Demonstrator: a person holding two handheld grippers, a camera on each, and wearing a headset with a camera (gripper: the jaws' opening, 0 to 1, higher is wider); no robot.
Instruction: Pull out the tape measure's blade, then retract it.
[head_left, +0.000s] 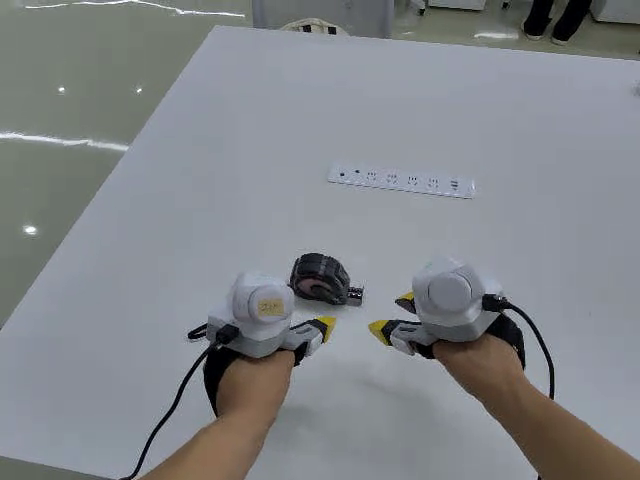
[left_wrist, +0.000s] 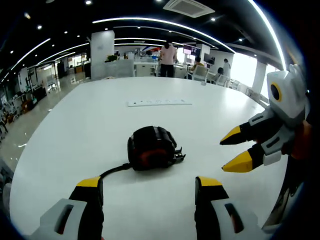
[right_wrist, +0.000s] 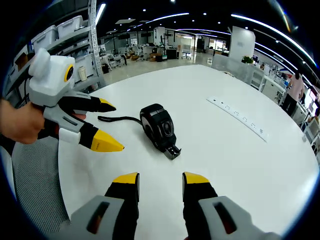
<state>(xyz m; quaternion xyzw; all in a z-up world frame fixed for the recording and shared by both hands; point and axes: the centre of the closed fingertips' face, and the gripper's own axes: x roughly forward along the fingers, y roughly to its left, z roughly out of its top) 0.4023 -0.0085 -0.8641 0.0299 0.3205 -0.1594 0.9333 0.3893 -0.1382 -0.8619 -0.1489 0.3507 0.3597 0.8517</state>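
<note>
A black tape measure (head_left: 320, 278) (left_wrist: 151, 148) (right_wrist: 159, 126) lies on the white table (head_left: 400, 110), blade retracted, with its hook end (right_wrist: 172, 151) toward the right and a black wrist strap (left_wrist: 112, 171) trailing off its left side. My left gripper (head_left: 318, 328) (left_wrist: 150, 184) (right_wrist: 112, 126) is open, just in front of the tape and not touching it. My right gripper (head_left: 391, 314) (right_wrist: 160, 179) (left_wrist: 227, 152) is open too, a little to the right of the hook end. Nothing sits between either pair of yellow-tipped jaws.
A white power strip (head_left: 402, 181) (left_wrist: 158, 103) (right_wrist: 239, 118) lies farther back on the table. The table's left edge (head_left: 130, 150) runs diagonally beside shiny floor. People (left_wrist: 167, 57) stand beyond the far end.
</note>
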